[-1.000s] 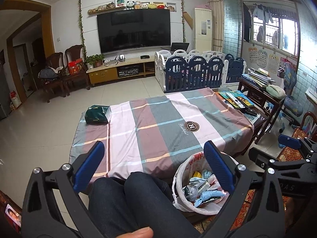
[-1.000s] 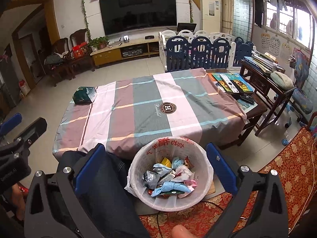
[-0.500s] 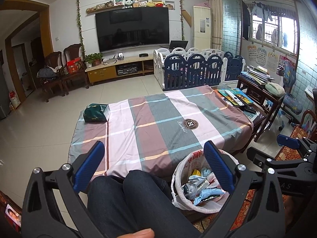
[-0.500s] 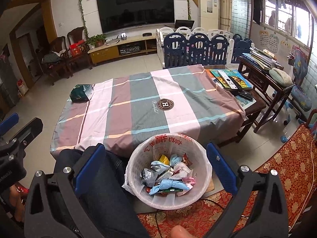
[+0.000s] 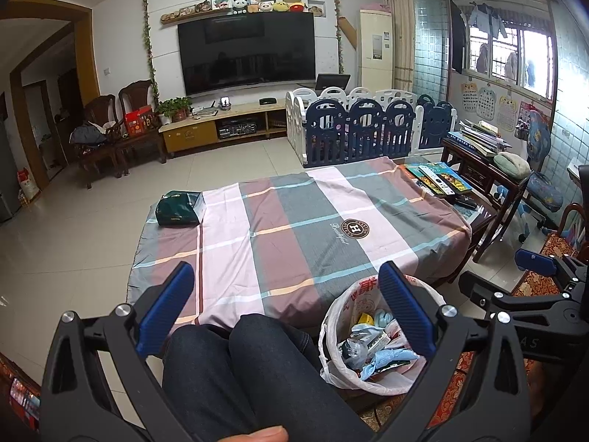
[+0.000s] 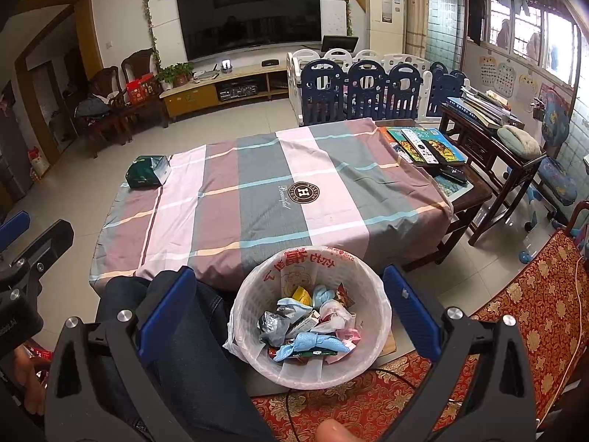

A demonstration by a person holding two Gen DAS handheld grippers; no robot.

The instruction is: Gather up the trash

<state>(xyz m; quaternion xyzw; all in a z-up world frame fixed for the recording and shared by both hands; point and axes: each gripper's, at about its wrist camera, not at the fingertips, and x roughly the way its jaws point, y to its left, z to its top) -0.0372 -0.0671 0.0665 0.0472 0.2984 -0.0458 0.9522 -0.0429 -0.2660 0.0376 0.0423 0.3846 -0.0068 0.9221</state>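
Note:
A white waste basket [image 6: 375, 294] lined with a plastic bag stands on the floor in front of the table, filled with crumpled wrappers [image 6: 309, 324]. It also shows in the left wrist view [image 5: 335, 316]. My right gripper [image 6: 283, 313] is open and empty, held above the basket. My left gripper [image 5: 283, 307] is open and empty, held over the person's knees [image 5: 235, 361], left of the basket. The table's striped cloth [image 6: 257, 191] holds only a dark green pouch [image 6: 147, 172] at its far left corner.
Books and remote controls [image 6: 423, 147] lie at the table's right end. A dark wooden side table [image 6: 489, 125] with books stands to the right. A blue and white playpen [image 6: 368, 84] stands behind the table. A red patterned rug [image 6: 515, 313] lies under the basket.
Both grippers have drifted slightly back and up, so the table and basket sit a little lower in view. Both stay open and empty.

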